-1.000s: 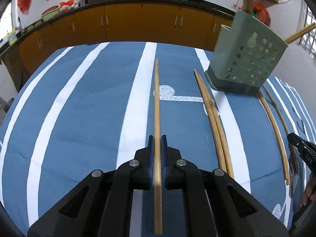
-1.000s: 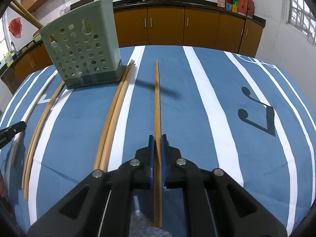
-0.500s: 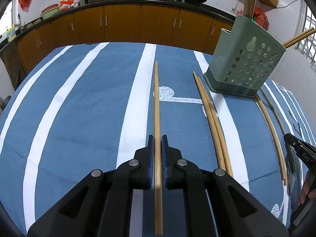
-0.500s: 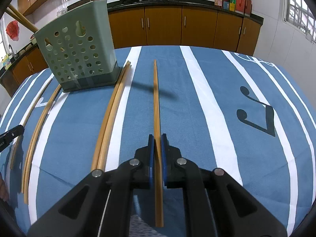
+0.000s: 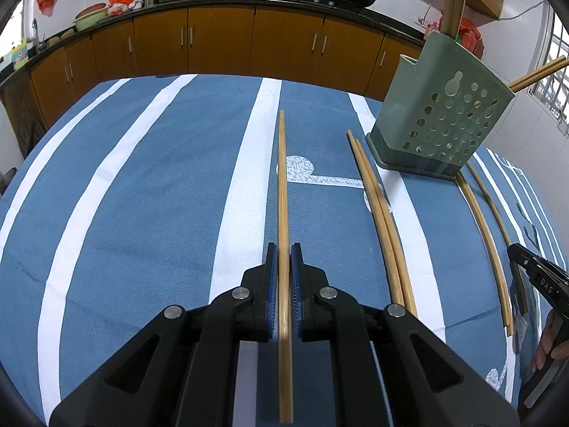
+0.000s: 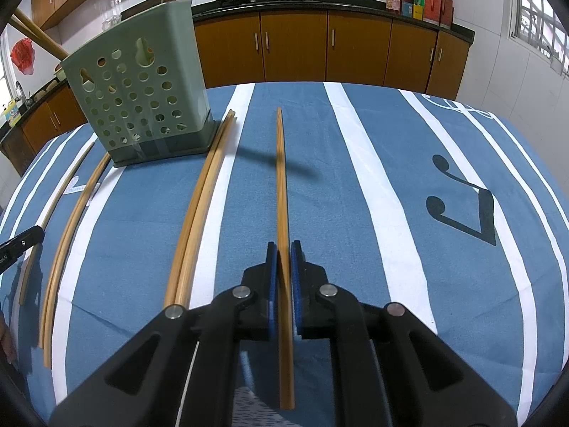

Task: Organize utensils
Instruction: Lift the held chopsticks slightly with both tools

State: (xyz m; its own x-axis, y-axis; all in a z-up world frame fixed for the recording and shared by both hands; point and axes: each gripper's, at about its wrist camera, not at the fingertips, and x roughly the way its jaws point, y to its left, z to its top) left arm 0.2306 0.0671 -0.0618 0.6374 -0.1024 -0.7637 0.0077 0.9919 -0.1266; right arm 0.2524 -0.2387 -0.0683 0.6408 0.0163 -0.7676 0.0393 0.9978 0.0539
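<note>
My left gripper (image 5: 283, 249) is shut on a wooden chopstick (image 5: 282, 185) that points forward above the blue striped tablecloth (image 5: 142, 185). My right gripper (image 6: 283, 247) is shut on another chopstick (image 6: 281, 178), held above the cloth with its shadow below. The green perforated utensil holder (image 5: 444, 121) stands at the right in the left wrist view and at the left in the right wrist view (image 6: 138, 89), with chopsticks standing in it. A pair of chopsticks (image 5: 380, 213) lies beside it, also shown in the right wrist view (image 6: 199, 206).
More chopsticks (image 5: 487, 242) lie on the holder's other side, seen too in the right wrist view (image 6: 67, 227). The right gripper's tip (image 5: 533, 270) shows at the right edge. Kitchen cabinets (image 5: 220, 42) run behind the table.
Both grippers have lifted slightly with their chopsticks; the holder looks a little farther and lower in both views. Both grips are unchanged.
</note>
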